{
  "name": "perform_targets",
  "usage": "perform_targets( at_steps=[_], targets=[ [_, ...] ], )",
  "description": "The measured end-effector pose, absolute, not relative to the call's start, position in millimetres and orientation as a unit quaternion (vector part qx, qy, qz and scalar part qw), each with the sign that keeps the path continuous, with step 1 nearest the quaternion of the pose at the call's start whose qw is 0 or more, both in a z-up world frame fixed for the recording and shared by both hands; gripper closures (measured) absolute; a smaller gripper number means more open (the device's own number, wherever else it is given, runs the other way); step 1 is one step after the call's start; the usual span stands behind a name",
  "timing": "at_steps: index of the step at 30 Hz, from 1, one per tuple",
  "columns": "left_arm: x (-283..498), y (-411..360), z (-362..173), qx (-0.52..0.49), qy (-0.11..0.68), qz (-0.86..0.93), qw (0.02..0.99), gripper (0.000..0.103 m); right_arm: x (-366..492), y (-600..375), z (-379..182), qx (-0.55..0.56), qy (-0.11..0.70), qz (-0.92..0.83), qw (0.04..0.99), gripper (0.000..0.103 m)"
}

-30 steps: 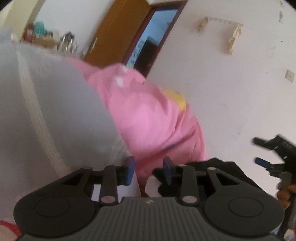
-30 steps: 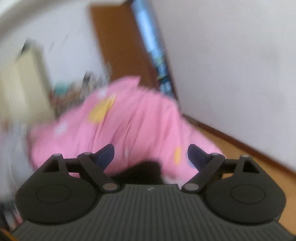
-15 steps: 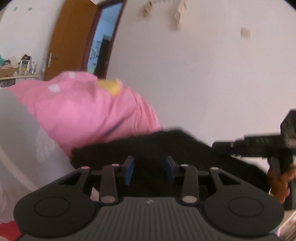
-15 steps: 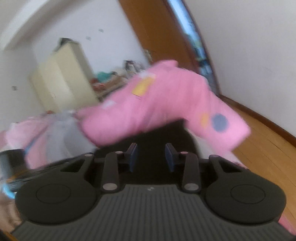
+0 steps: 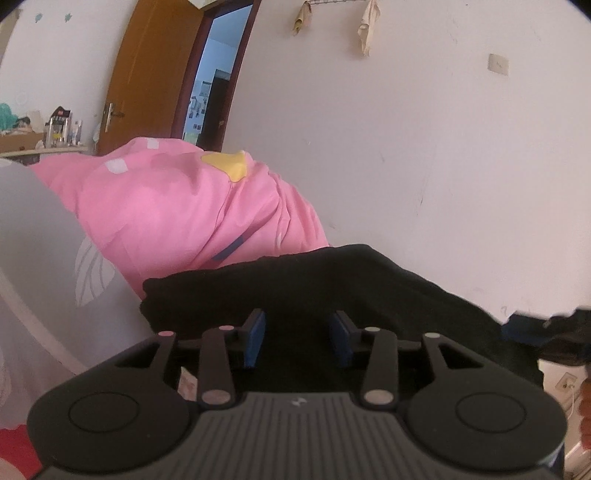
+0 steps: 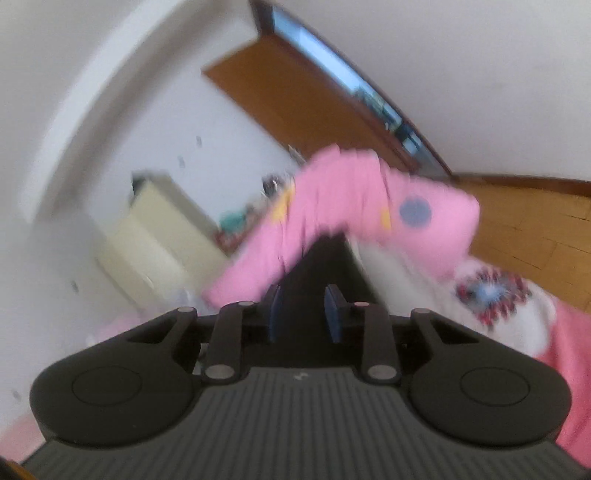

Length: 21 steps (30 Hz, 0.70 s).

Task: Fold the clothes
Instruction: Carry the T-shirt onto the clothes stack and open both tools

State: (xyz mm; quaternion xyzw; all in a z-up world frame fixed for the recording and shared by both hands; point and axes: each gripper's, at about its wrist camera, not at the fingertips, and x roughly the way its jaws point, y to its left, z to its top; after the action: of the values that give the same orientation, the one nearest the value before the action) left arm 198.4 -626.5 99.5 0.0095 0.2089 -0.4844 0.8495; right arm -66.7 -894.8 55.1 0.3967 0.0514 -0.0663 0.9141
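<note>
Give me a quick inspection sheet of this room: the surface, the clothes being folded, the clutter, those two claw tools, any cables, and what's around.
Surface: hidden under fabric; patterned white cloth partly shows.
Job's things: black garment held up, spanning both views.
Clutter: pink bedding bunched behind; grey cloth to its left.
Grippers: left gripper and right gripper each closed on the black garment; the right wrist view is blurred.
Cables: white cord at a wall socket.
Surroundings: open wooden door, cluttered shelf, cream cabinet, wooden floor, cloths hung high on the wall.
</note>
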Motion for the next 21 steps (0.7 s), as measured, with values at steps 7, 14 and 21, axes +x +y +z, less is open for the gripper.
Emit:
perform_targets(
  at_steps=[7, 14, 21],
  targets=[
    [184, -629, 104, 0.027, 0.189, -0.506, 0.841, 0.056, -67, -894, 84, 0.375, 0.045, -0.181, 0.908, 0.081],
    [178, -633, 91, 0.049, 0.184, -0.512, 0.838, 0.058, 39, -895, 96, 0.386, 0.13, -0.144, 0.902, 0.08],
    [195, -623, 84, 0.022, 0.197, -0.532, 0.823, 0.058, 157, -907, 80, 0.429, 0.24, -0.144, 0.859, 0.081]
  ],
)
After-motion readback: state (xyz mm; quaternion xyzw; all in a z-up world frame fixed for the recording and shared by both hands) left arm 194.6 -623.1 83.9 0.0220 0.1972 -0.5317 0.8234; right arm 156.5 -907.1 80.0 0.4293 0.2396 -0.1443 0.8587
